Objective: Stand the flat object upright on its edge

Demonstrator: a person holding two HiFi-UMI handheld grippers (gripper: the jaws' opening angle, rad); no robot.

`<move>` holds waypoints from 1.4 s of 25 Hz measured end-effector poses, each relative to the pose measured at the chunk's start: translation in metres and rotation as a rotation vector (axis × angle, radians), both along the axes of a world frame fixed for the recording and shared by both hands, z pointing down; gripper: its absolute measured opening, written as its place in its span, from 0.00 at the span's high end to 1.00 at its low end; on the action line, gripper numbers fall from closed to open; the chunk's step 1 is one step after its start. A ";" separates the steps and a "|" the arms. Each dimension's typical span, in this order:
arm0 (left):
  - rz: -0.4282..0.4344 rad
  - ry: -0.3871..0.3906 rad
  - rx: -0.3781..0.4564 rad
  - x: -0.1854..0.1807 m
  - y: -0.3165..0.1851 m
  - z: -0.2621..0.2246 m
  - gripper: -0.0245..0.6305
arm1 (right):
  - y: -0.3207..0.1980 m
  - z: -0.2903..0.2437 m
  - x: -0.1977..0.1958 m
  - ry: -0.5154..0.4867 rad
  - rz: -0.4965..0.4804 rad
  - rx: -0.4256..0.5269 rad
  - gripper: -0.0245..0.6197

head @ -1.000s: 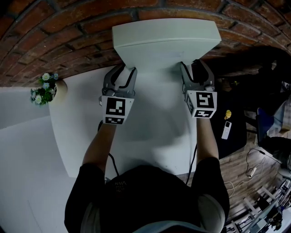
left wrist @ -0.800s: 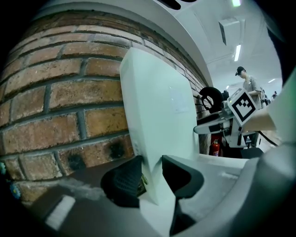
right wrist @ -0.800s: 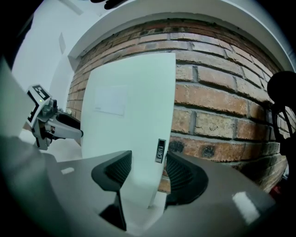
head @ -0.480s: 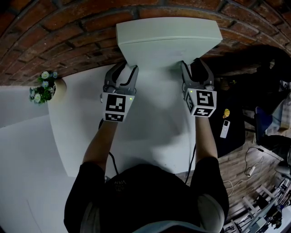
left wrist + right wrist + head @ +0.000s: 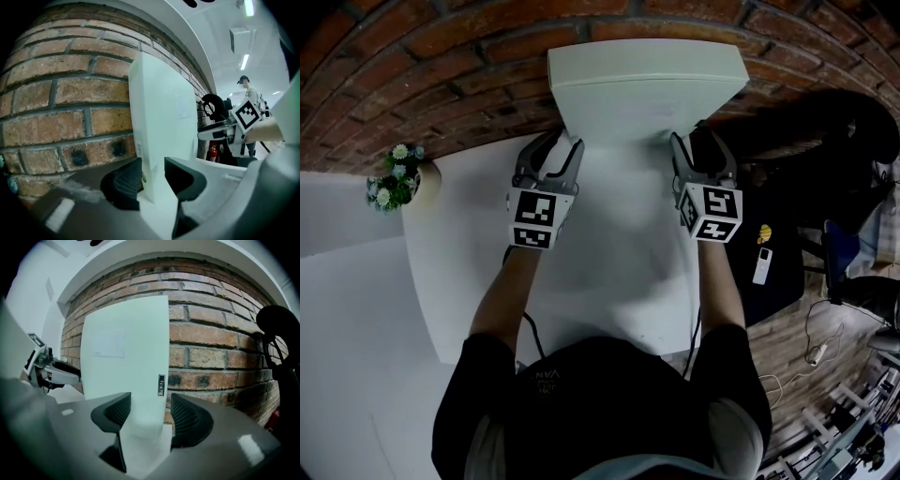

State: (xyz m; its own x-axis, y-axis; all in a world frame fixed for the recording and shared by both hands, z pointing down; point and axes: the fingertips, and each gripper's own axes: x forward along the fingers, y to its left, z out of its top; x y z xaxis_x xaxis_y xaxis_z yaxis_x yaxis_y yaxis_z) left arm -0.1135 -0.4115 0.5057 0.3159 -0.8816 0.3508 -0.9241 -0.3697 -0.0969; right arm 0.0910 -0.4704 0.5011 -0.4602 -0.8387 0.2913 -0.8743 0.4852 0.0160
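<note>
Now, box (image 5: 647, 89): upright on its edge, between both your jaws.
Left gripper (image 5: 557, 143): clamped on its side.
Right gripper (image 5: 696, 137): jaws just opening, box loose between.
Risk: your release nudges it, it tips.

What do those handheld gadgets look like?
The left gripper and right gripper: grey shells, dark ribbed jaws, a white cube of black square markers, dark trailing cables. Short black sleeves. The right jaws have just been opening, white box between them.
</note>
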 end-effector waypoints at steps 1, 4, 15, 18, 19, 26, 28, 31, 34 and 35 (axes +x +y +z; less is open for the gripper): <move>0.003 -0.001 0.000 0.000 0.002 -0.001 0.74 | 0.002 0.000 0.001 -0.003 0.005 -0.003 0.54; 0.013 -0.007 0.001 0.001 0.009 -0.004 0.74 | 0.010 0.000 0.002 -0.008 0.011 -0.012 0.54; 0.060 -0.014 0.036 0.013 0.035 -0.027 0.74 | 0.049 -0.013 -0.004 -0.016 -0.019 -0.007 0.67; 0.069 -0.011 0.044 0.016 0.044 -0.033 0.74 | 0.059 -0.019 -0.006 -0.016 -0.024 0.001 0.70; 0.072 -0.011 0.046 0.018 0.047 -0.035 0.74 | 0.062 -0.021 -0.005 -0.017 -0.024 0.003 0.72; 0.084 -0.007 0.070 0.022 0.069 -0.049 0.78 | 0.087 -0.035 -0.004 -0.025 -0.025 0.017 0.84; 0.085 -0.006 0.078 0.023 0.076 -0.053 0.79 | 0.094 -0.039 -0.004 -0.025 -0.024 0.023 0.89; 0.090 -0.009 0.092 0.024 0.086 -0.059 0.81 | 0.106 -0.044 -0.005 -0.029 -0.026 0.029 0.92; 0.100 -0.012 0.105 0.028 0.098 -0.066 0.82 | 0.119 -0.050 -0.005 -0.035 -0.021 0.038 0.96; 0.103 -0.011 0.108 0.029 0.102 -0.067 0.83 | 0.124 -0.051 -0.004 -0.037 -0.021 0.038 0.96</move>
State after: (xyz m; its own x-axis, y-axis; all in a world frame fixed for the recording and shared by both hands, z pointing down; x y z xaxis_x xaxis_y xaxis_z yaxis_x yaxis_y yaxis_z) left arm -0.0850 -0.3095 0.4384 0.4033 -0.8776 0.2591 -0.8805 -0.4493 -0.1513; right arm 0.0867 -0.3468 0.4500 -0.4873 -0.8392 0.2414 -0.8645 0.5027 0.0026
